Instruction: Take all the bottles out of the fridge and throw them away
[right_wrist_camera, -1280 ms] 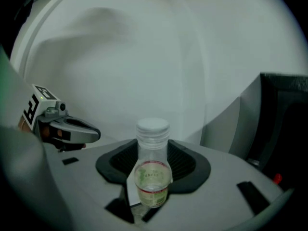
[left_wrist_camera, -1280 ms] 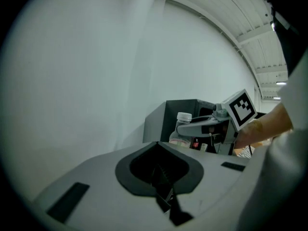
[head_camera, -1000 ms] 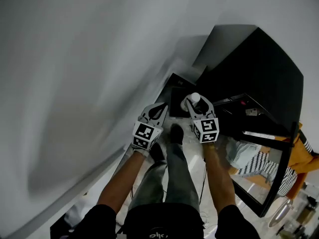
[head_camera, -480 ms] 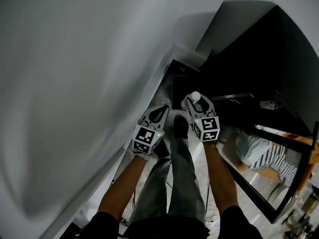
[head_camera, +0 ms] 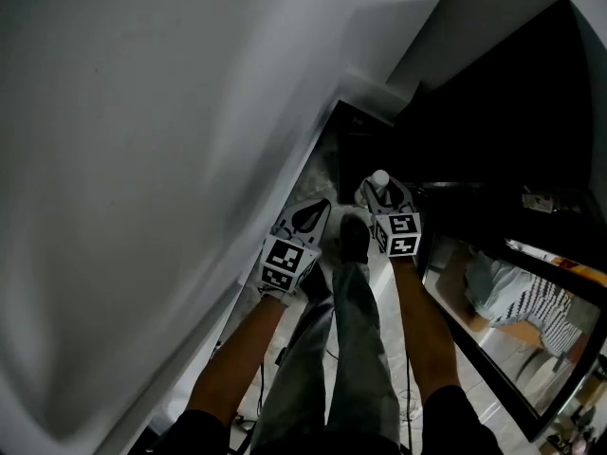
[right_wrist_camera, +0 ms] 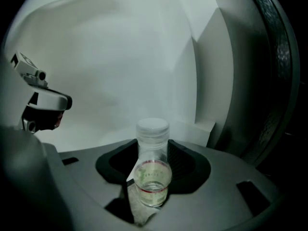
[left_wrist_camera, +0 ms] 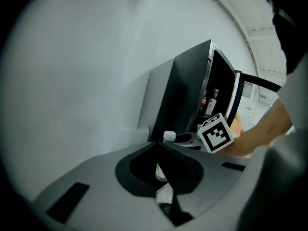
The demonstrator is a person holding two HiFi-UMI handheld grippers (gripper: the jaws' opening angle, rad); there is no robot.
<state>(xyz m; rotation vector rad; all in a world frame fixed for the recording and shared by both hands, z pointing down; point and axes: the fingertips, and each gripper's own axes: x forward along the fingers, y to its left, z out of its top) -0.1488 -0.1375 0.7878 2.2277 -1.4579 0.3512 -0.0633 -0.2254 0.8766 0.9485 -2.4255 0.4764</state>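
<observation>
Both have sunk floorward: right gripper, at 3 o'clock of the pressed-together left gripper, pinches a clear bottle, presumably bound for disposal; bottles remain in the fridge.

A narrow floor strip lies open between the white wall and the black fridge with its swung-out door.

Closed left claw, black fridge beyond

No legible text, print on bottle label too small to read
</observation>
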